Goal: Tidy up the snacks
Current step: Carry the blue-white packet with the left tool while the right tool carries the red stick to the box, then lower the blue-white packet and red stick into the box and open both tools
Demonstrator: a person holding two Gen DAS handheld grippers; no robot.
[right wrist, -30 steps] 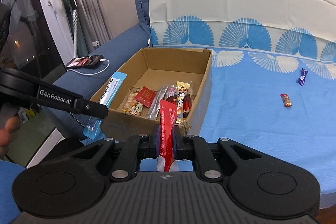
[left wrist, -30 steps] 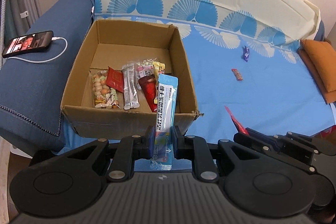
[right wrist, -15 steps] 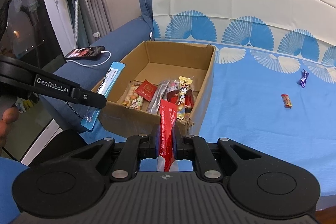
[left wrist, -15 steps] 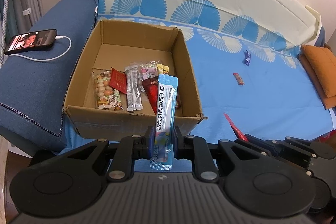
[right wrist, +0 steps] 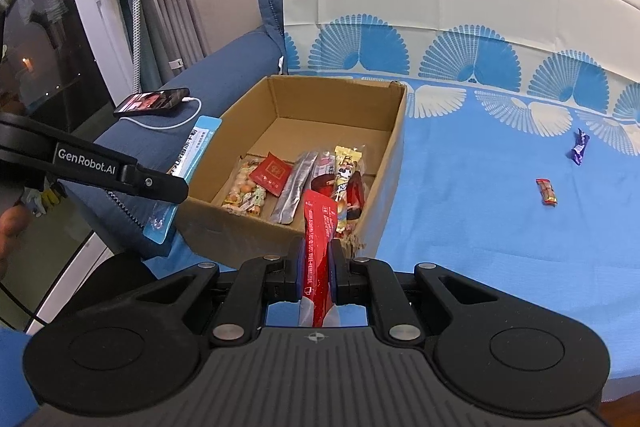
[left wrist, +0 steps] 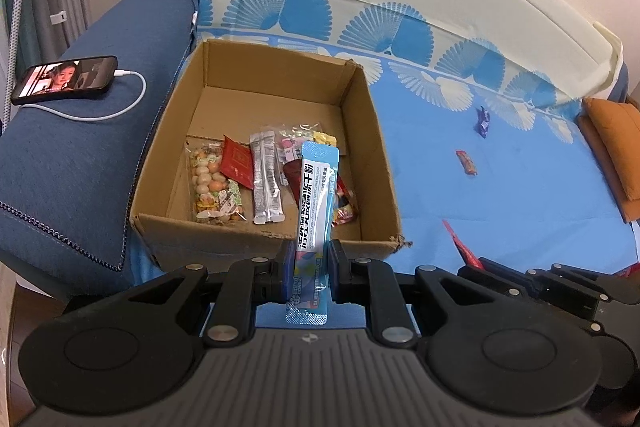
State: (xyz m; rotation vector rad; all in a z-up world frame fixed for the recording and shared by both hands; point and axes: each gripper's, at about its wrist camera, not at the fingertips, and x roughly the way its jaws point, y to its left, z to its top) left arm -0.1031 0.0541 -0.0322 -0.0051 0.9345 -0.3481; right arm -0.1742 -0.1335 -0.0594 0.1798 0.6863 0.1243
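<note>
Grippers both pinched snacks. Left gripper (left wrist: 311, 265) clamped a long light-blue foil sachet (left wrist: 316, 203) near its lower end; the sachet stood upright, its top over the near wall of the open brown cardboard box (left wrist: 384, 163). Right gripper (right wrist: 316, 273) clamped a long red foil sachet (right wrist: 318, 239) near its lower end, also upright, just before the box's near right corner. In the right wrist view the left gripper and its blue sachet showed beside the box's left wall.

Box contents, along the near part of the floor, left to right: clear packet of mixed nuts (left wrist: 212, 183), small red square packet (left wrist: 238, 163), silver stick sachet (left wrist: 266, 179), pink-and-yellow printed packets (left wrist: 298, 141), and dark red wrappers partly hidden behind the blue sachet. Far half of the box floor bare.

Box sat at the left edge of the blue fan-patterned sofa cover (left wrist: 500, 195), against the dark blue armrest (left wrist: 80, 147). On the armrest: a black smartphone (left wrist: 64, 79), screen lit, with a white cable plugged in.

Loose on the cover, well right of the box: small orange-red wrapped candy (left wrist: 467, 162) and purple wrapped candy (left wrist: 482, 121) beyond it. Orange cushion (left wrist: 616, 147) at the cover's right edge.
</note>
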